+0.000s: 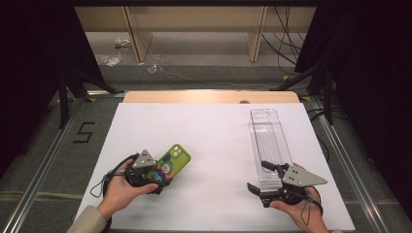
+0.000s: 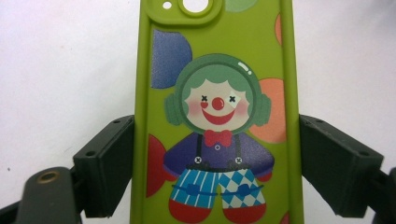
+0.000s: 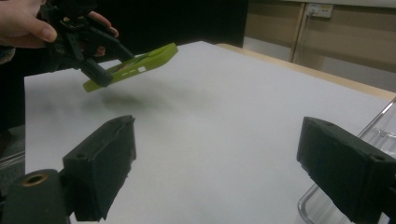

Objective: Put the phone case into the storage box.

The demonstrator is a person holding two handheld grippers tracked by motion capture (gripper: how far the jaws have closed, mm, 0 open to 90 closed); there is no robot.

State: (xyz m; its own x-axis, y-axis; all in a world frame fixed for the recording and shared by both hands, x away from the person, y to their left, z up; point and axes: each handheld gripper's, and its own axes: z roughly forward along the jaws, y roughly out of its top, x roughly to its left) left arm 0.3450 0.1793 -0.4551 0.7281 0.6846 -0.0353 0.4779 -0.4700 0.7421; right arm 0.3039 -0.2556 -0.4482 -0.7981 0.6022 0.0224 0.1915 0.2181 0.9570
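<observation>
My left gripper (image 1: 158,182) pinches green phone case (image 1: 171,164) by its long edges — case lifted clear of white table (image 1: 214,145). My right gripper (image 1: 265,182) spread, nothing between — near end of clear plastic tray (image 1: 268,141) just beside one jaw.

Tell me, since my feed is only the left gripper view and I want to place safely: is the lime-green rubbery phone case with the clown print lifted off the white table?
Observer: Yes. The right gripper view shows the phone case in the air, tilted, its shadow on the white table.
Operator: Anywhere to put it?
Observer: A long clear plastic tray lies on the table's right side.
Operator: Is the other gripper free?
Observer: The right gripper is open and empty, at the tray's near end.
</observation>
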